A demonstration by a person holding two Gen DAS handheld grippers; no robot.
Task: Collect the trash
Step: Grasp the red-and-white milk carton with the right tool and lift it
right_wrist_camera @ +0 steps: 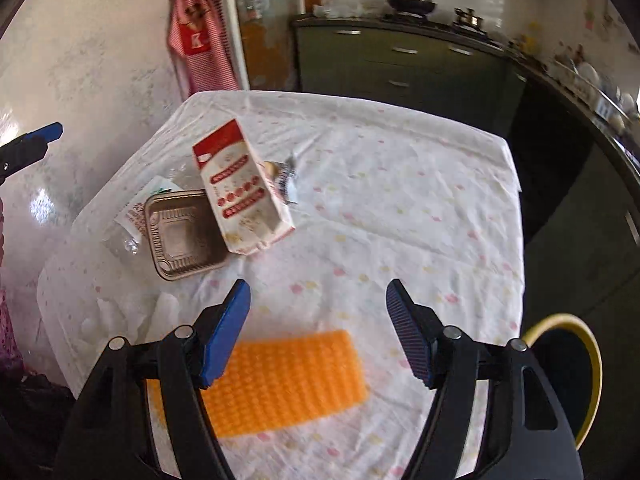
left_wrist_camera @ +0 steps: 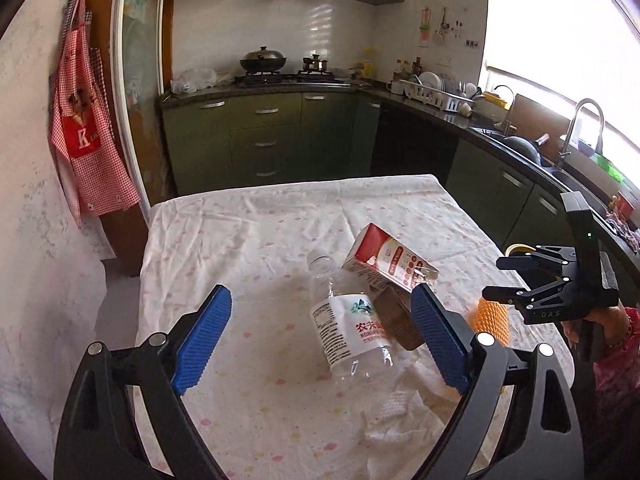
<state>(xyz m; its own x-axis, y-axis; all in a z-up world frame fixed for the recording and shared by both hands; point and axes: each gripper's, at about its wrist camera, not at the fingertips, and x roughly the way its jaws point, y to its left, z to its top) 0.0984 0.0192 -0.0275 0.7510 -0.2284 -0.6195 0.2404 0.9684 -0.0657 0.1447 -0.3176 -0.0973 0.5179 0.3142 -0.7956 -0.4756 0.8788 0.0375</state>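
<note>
- Kitchen surroundings frame a table [left_wrist_camera: 248, 240] draped in a wrinkled white cloth with small pastel dots; green cabinets [left_wrist_camera: 264, 136] and a stove with a dark lidded wok [left_wrist_camera: 263, 59] stand behind it at 12 o'clock in the left wrist view.
- Trash lies clustered on the cloth: a clear plastic water bottle with a white label [left_wrist_camera: 348, 324] lies on its side near the centre of the left wrist view.
- At the bottle's 1 o'clock a red-and-white paper carton [left_wrist_camera: 390, 260] leans tilted, resting over a brown ribbed plastic tray [right_wrist_camera: 184, 232] just beside the bottle.
- In the right wrist view the tray sits at 9 o'clock of the carton, touching it, and partly covers the bottle.
- An orange foam mesh sleeve [right_wrist_camera: 288, 380] lies flat on the cloth at 6 o'clock of the carton, well apart from it.
- Crumpled white tissue [left_wrist_camera: 394, 408] lies at 5 o'clock of the bottle.
- The left gripper [left_wrist_camera: 320, 340] hovers above the bottle, its blue-padded fingers [left_wrist_camera: 204, 340] spread wide and pressing on nothing.
- The right gripper [right_wrist_camera: 318, 328] hangs over the orange sleeve with its fingers apart and empty.
- A red checked apron [left_wrist_camera: 86, 128] hangs on the wall at 9 o'clock.
- A yellow-rimmed bin [right_wrist_camera: 568, 368] shows at 4 o'clock in the right wrist view.
</note>
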